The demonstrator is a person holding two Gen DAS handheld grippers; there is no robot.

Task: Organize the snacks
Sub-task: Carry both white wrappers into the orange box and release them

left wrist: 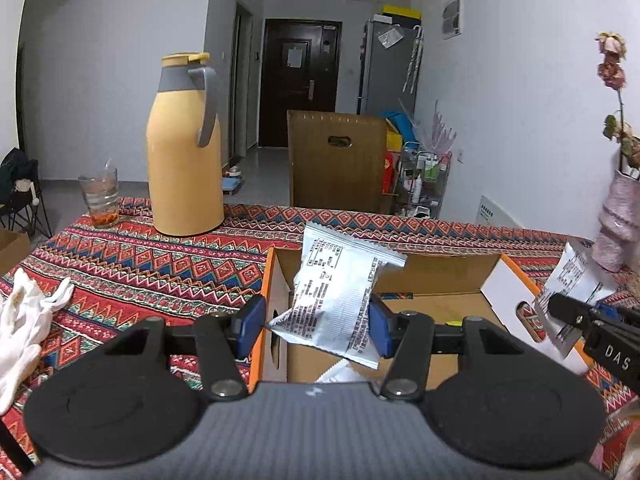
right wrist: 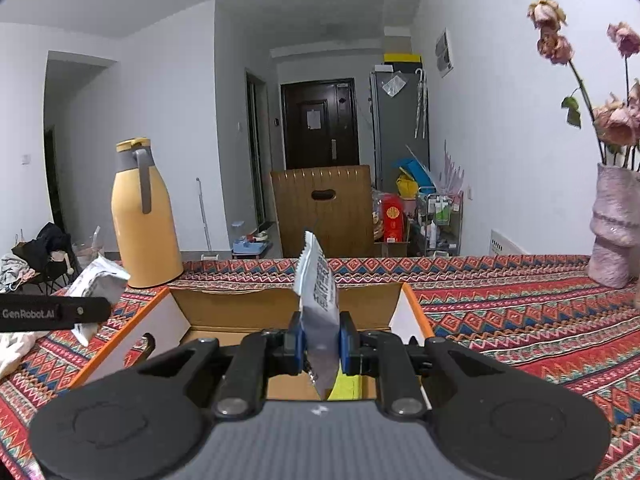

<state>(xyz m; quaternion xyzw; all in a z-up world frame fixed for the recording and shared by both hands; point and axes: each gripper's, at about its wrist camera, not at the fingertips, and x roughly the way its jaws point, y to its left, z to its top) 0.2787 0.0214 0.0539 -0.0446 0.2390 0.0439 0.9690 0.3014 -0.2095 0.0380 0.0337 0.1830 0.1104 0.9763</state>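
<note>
My left gripper (left wrist: 316,324) is shut on a silver snack packet (left wrist: 336,288), held flat-on between the blue pads above an open cardboard box (left wrist: 440,268) with orange edges. A white packet (left wrist: 338,372) and something yellow-green (left wrist: 454,323) lie inside the box. My right gripper (right wrist: 320,344) is shut on a second silver packet (right wrist: 318,304), held edge-on and upright over the same box (right wrist: 240,308). In the left wrist view the right gripper (left wrist: 576,320) shows at the right edge with its packet (left wrist: 572,276). In the right wrist view the left gripper (right wrist: 80,312) shows at the left with its packet (right wrist: 100,280).
The box stands on a table with a patterned red cloth (left wrist: 140,272). A yellow thermos jug (left wrist: 184,152) and a drinking glass (left wrist: 100,198) stand at the back left. White gloves (left wrist: 28,320) lie at the left. A pink vase of dried roses (right wrist: 614,228) stands at the right. A wooden chair (right wrist: 324,208) stands behind.
</note>
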